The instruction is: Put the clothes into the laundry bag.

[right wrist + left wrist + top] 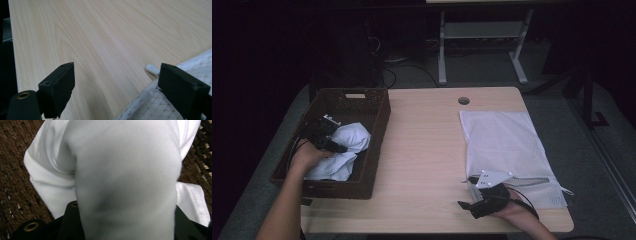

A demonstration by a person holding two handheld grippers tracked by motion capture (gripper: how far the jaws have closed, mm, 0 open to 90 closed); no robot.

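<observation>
A white cloth (343, 150) lies bunched in a dark wicker basket (381, 122) at the table's left. My left gripper (340, 145) is down inside the basket and shut on the white cloth (125, 170), which bulges up thickly between the black fingers (71, 220) and hides their tips. A white mesh laundry bag (504, 142) lies flat at the right. By its near left corner my right gripper (468, 191) stands open and low over the table. In the right gripper view the right gripper (116, 82) has bare wood between its jaws, the mesh bag (150, 107) reaches under the right-hand jaw.
The light wooden table (427, 150) has a round cable hole (464, 100) at its back edge. A small white tab (152, 69) pokes out from the bag's edge. Basket weave (15, 157) surrounds the cloth. White desk legs (442, 50) stand on the floor beyond.
</observation>
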